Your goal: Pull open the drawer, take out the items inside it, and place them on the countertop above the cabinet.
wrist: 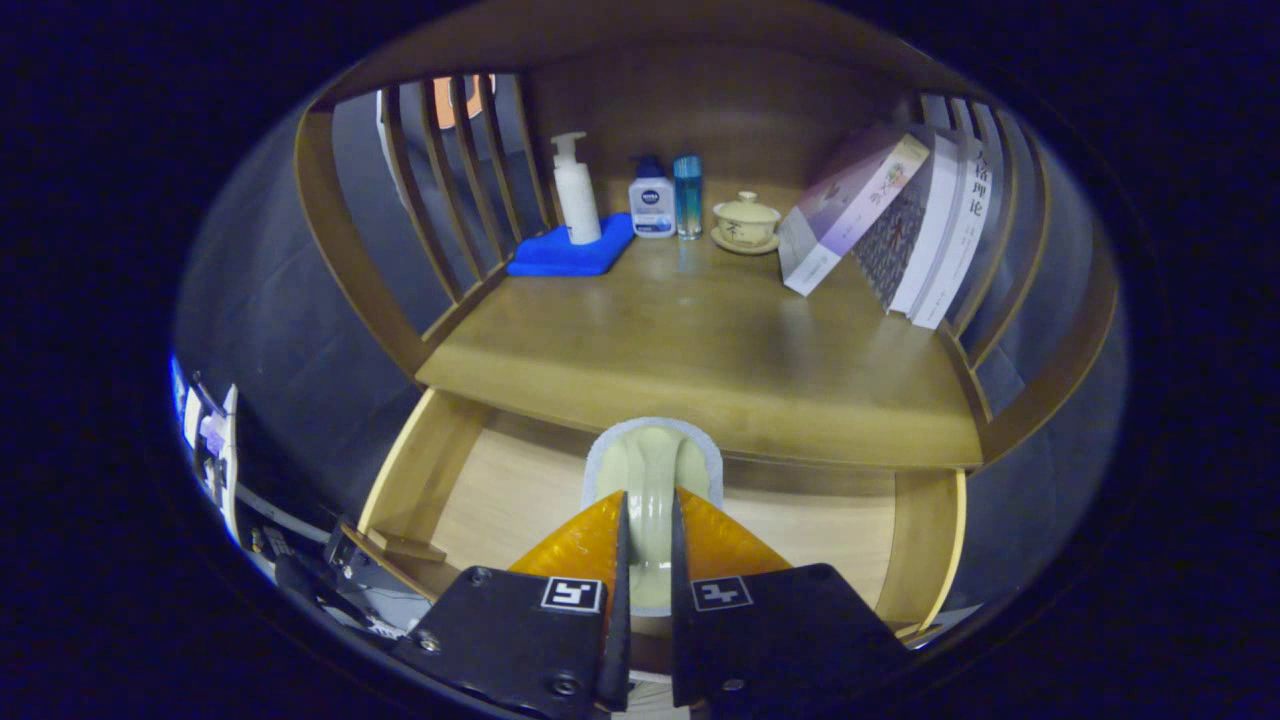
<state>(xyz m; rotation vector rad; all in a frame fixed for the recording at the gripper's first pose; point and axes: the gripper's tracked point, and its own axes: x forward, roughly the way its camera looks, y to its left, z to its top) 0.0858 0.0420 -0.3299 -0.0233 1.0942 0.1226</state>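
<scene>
Countertop (700, 350): three bottles (652, 200), three books (900, 230)

Open wooden drawer (430, 470) holds a pale green, white-rimmed item (652, 465).

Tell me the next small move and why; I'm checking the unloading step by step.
Probably lift the pale green, white-rimmed packet straight up above the open wooden drawer, then forward over the wooden countertop. The gripper looks shut on the packet, which hangs over the drawer, just short of the countertop's front edge.
</scene>
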